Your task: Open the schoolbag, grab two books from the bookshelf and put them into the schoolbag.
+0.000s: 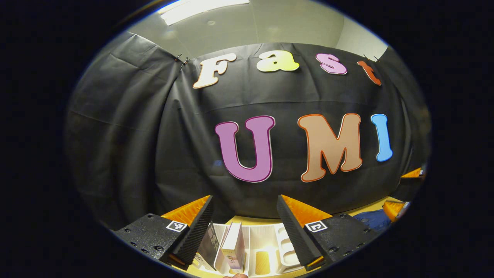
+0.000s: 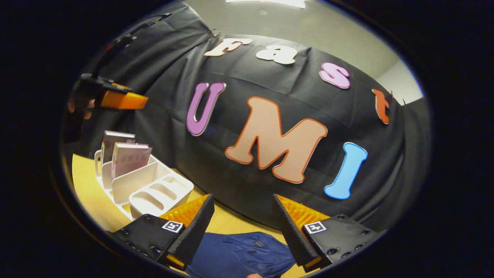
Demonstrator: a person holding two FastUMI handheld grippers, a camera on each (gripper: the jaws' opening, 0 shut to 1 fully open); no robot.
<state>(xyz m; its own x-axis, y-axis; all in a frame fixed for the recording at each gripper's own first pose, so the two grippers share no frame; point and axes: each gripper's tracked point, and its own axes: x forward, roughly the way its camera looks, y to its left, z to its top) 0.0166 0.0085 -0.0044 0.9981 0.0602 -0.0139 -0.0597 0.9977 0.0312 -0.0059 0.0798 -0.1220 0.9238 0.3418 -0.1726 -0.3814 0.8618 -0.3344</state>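
In the left gripper view my left gripper (image 1: 245, 202) is open above a white slotted bookshelf (image 1: 270, 247), where two books (image 1: 233, 247) stand upright in the left slots. My right gripper (image 2: 243, 200) is open too, held over a dark blue schoolbag (image 2: 239, 253) lying on the yellow table. The right gripper view has the same white bookshelf (image 2: 154, 185) at the left with two upright books (image 2: 129, 158) in it, and the left gripper (image 2: 115, 99) held in a hand high above them. A corner of the blue schoolbag (image 1: 372, 218) appears at the right of the left gripper view.
The yellow table (image 2: 88, 193) carries the bookshelf and the bag. The booth's black cloth wall (image 2: 251, 162) hangs close behind both. The bookshelf's front slots (image 2: 162, 195) hold nothing.
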